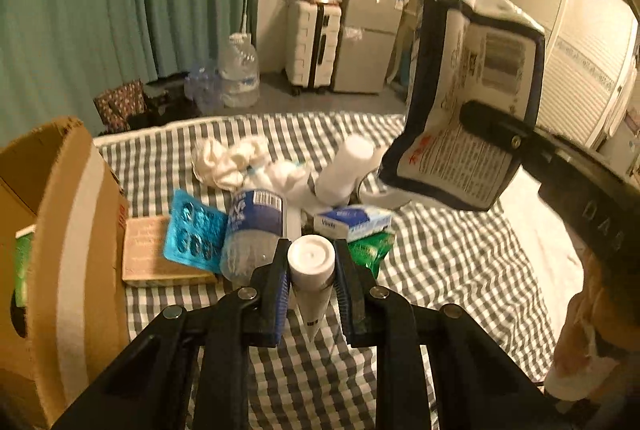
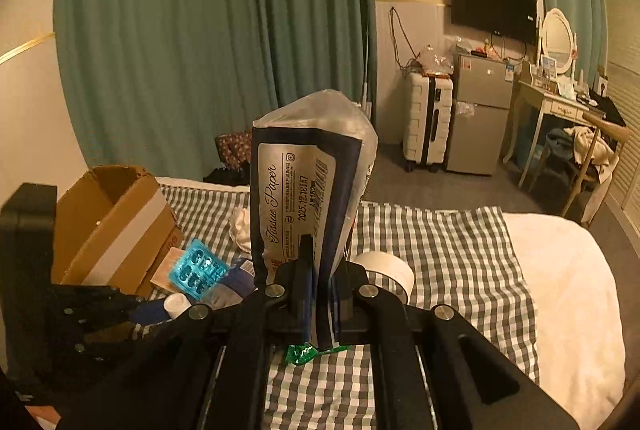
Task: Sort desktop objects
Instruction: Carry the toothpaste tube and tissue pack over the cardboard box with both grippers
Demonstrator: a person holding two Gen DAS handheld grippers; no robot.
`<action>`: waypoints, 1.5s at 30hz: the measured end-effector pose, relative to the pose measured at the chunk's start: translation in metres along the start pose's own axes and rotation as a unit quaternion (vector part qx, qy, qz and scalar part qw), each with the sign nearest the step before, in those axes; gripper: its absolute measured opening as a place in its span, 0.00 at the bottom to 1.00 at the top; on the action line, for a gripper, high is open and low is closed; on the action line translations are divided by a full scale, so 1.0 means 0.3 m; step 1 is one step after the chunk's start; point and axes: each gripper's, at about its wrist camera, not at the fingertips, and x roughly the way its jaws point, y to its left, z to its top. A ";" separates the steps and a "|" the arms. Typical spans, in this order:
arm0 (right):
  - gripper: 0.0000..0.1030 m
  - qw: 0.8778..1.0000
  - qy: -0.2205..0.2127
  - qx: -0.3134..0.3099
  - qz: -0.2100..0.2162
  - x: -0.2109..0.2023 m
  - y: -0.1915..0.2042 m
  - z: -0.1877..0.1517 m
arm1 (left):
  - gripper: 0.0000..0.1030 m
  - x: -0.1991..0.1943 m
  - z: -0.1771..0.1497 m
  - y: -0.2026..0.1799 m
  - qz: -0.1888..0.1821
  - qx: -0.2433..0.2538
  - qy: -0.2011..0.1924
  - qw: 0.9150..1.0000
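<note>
Both claws have something lifted clear of the checked cloth [image 1: 440, 270], so the picking-up half of this sorting step looks done and the carrying is next. The left gripper [image 1: 311, 272] is closed on a white-capped tube [image 1: 310, 270], its pads pressing the sides just below the cap, the tail hanging down between the fingers. The right gripper [image 2: 318, 294] is squeezed almost fully together on the bottom edge of a tissue pack [image 2: 308, 190], which stands upright above it; in the left view the same pack [image 1: 468, 102] hangs in the air over the far right of the pile.

The cardboard box [image 1: 60, 230] stands open at the left, just beside the clutter of a water bottle [image 1: 256, 230], a blue pill sheet [image 1: 194, 234] and a small blue-and-white box [image 1: 352, 222]. I'd guess the tube goes that way next, which calls for a swing left over the flap without clipping it.

Both grippers angle downward, the left more steeply.
</note>
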 end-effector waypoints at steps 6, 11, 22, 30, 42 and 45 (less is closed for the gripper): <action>0.06 1.000 -0.019 -0.007 -0.002 -0.047 0.015 0.023 | 0.20 -0.096 0.028 0.006 0.010 -0.009 -0.042 0.999; 0.06 0.999 -0.032 -0.011 -0.003 -0.084 0.030 0.045 | 0.20 -0.153 0.051 0.029 0.027 -0.024 -0.081 0.996; 0.06 0.998 -0.060 -0.017 -0.007 -0.170 0.099 0.076 | 0.20 -0.318 0.088 0.068 0.069 -0.035 -0.153 0.985; 0.06 0.998 -0.066 -0.015 0.008 -0.203 0.188 0.100 | 0.20 -0.384 0.089 0.112 0.097 -0.035 -0.163 0.981; 0.06 0.995 -0.077 -0.034 0.046 -0.227 0.372 0.151 | 0.20 -0.471 0.038 0.299 0.151 -0.065 -0.152 0.975; 0.06 0.995 -0.077 -0.036 0.059 -0.220 0.422 0.160 | 0.20 -0.502 0.024 0.358 0.163 -0.078 -0.155 0.971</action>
